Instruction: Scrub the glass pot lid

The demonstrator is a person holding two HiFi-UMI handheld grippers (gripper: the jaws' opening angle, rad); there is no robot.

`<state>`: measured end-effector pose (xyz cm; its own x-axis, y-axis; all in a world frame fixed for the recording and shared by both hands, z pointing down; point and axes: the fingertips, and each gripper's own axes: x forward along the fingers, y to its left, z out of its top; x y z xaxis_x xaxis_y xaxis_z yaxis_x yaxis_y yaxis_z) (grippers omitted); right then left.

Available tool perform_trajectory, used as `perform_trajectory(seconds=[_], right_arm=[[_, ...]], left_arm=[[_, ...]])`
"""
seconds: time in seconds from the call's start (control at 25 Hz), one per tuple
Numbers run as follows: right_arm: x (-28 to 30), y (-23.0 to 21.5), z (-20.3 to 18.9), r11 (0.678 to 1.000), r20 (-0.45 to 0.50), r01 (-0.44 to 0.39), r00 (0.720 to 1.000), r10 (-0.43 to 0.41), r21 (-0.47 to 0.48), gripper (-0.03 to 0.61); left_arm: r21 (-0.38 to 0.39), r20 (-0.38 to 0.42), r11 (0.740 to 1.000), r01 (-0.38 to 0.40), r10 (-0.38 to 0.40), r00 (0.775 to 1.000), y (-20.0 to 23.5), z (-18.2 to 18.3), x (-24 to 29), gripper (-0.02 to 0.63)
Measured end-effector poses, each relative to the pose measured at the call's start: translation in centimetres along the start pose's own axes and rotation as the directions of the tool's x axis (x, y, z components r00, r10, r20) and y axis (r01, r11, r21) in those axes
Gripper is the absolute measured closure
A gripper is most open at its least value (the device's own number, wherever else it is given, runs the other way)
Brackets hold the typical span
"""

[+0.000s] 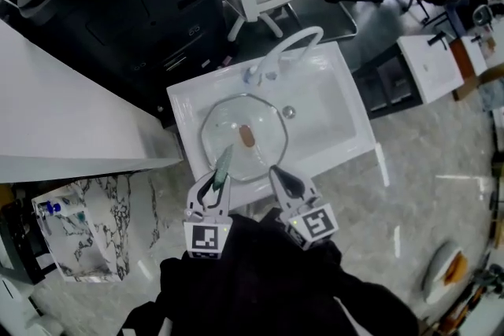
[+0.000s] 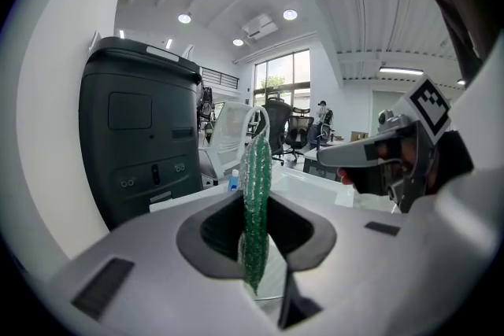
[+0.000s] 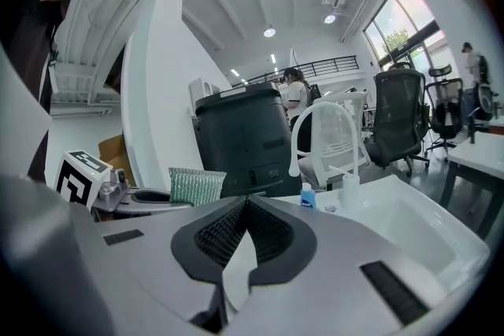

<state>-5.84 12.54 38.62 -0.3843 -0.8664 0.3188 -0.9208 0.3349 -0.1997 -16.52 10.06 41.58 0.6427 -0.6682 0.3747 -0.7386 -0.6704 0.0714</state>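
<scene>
1. Large black cabinet [image 1: 134, 4]: stands behind the work area, not involved.
2. White rectangular sink basin [image 1: 350, 110] with white curved tap [image 1: 293, 42]: holds the task item.
3. Round clear glass pot lid [image 1: 228, 118]: lies flat in the left half of the basin, knob side up, untouched by either tool.
4. Left claw [image 1: 216, 183]: clamped on the pad, held above the near rim of the basin and just short of the lid's edge.
5. Right claw [image 1: 282, 179]: jaws together with nothing between them, beside the left one at the same rim.
6. Green glittery mesh scouring pad [image 2: 256, 193]: gripped on edge, most of its length standing free beyond the jaws.
7. Small brown oval knob [image 1: 246, 137]: at the lid's centre.

Assessment: scrubbing not yet begun. Recommended: lay the pad's broad face on the glass, work in circles round the knob, and use the empty claw to steady the rim, since a loose lid is likely to slide.
</scene>
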Motion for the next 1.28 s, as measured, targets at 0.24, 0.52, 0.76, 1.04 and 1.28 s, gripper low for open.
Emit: perform_trajectory(seconds=[0.24,0.52,0.76,1.04,1.28], right_arm=[[1.9,-2.7,-0.3,0.999,-0.056,-0.034,0.998,0.034,0.002,0.574],[4.9,-6.3,-0.5,0.995,-0.099,-0.097,0.990,0.097,0.009,0.574],[6.5,-8.4,-2.1,0.991,-0.163,-0.133,0.978,0.133,0.012,0.574],[8.0,-10.7,-3.4,0.992,-0.223,-0.128,0.967,0.124,-0.004,0.574],[8.6,-13.3,-6.1,0.994,-0.268,-0.101,0.957,0.111,0.049,0.572]], left_arm=[[0.014,-0.077,0.998,-0.068,0.069,0.995,1.5,-1.3,2.1,0.549],[0.052,-0.143,0.980,-0.193,0.199,0.970,3.8,-2.6,4.6,0.549],[0.073,-0.200,0.967,-0.245,0.255,0.946,5.0,-3.7,6.1,0.549],[0.137,-0.240,0.949,-0.282,0.308,0.921,6.1,-4.7,7.6,0.549],[0.226,-0.298,0.936,-0.269,0.329,0.896,6.5,-6.9,9.0,0.549]])
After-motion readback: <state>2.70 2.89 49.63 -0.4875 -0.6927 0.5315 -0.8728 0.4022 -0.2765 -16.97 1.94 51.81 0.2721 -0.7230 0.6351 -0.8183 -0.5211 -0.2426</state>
